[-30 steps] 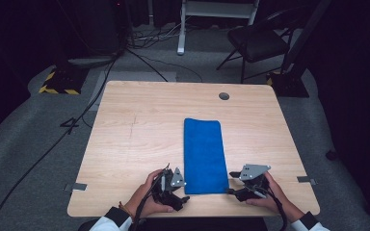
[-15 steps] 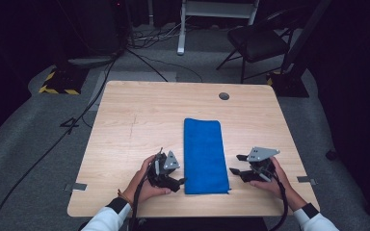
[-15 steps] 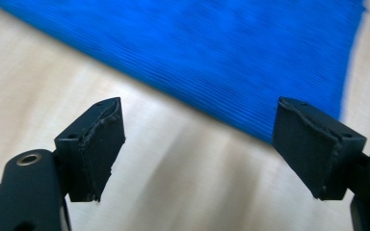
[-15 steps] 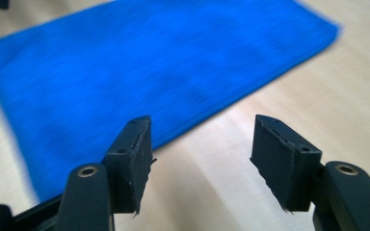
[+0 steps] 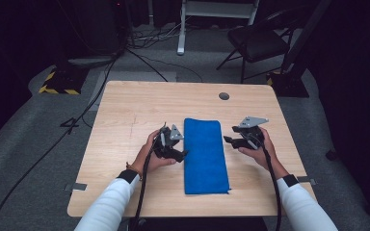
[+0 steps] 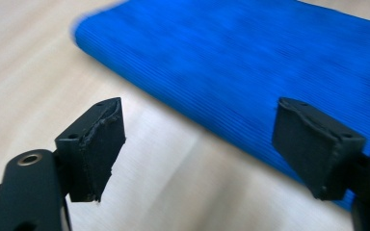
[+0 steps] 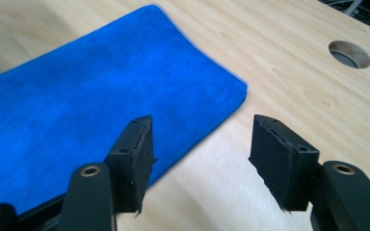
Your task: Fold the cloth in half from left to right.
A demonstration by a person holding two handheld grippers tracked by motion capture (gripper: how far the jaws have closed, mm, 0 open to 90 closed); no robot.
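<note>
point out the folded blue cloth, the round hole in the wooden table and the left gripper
folded blue cloth (image 5: 205, 156), high view, middle of its top face
round hole in the wooden table (image 5: 224, 96), high view, its centre
left gripper (image 5: 182, 155), high view, between its fingertips

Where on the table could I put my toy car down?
The table has bare wood left of the blue towel, and along the far edge beside the round hole. It's crowded at the towel's long sides, where the left gripper and right gripper hover.
</note>
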